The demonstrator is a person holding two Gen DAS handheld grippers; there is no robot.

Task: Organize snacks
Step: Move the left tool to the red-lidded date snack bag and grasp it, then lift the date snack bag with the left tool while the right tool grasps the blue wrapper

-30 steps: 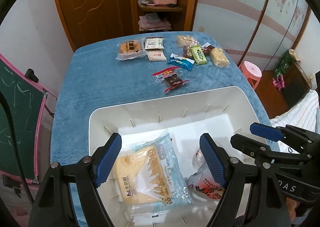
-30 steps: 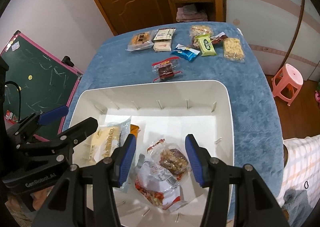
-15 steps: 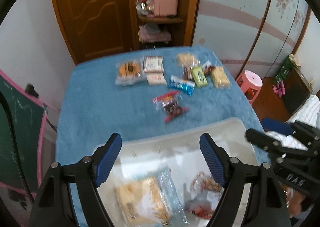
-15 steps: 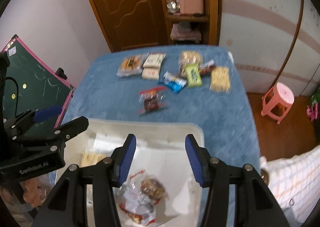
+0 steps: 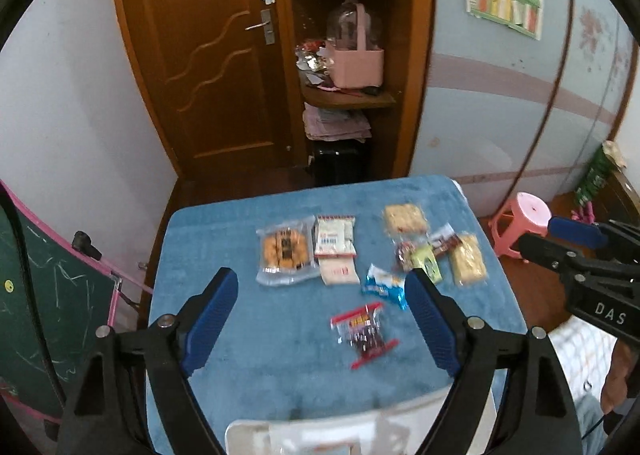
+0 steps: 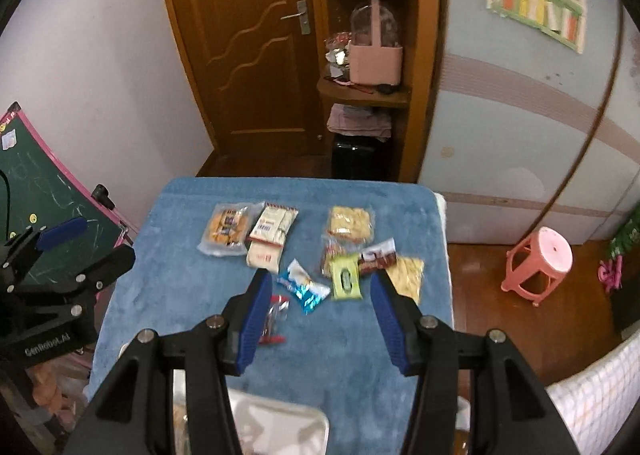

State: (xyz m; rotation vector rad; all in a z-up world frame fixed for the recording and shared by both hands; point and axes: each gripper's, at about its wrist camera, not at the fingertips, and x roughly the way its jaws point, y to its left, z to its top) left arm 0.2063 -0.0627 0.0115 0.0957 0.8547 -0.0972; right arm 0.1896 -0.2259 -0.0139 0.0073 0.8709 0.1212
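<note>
Several snack packets lie on the blue-covered table (image 5: 248,355): a round cracker pack (image 5: 285,251), white packs (image 5: 335,241), a blue packet (image 5: 383,285), a green packet (image 5: 427,263), yellow bars (image 5: 467,259) and a red-edged dark snack (image 5: 363,333). The white bin (image 5: 256,435) shows only its far rim at the bottom. My left gripper (image 5: 320,329) is open and empty, raised above the table's near part. My right gripper (image 6: 322,321) is open and empty, above the table in front of the blue packet (image 6: 304,287) and green packet (image 6: 346,277).
A green chalkboard (image 5: 44,319) with a pink frame stands left of the table. A pink stool (image 6: 538,261) stands on the floor to the right. A wooden door (image 5: 216,55) and corner shelves with a pink basket (image 5: 356,63) are behind the table.
Both grippers have lifted and pulled back from the bin, staying open. The bin has dropped to the bottom edge of both views, and the packets on the table now sit between the fingers.
</note>
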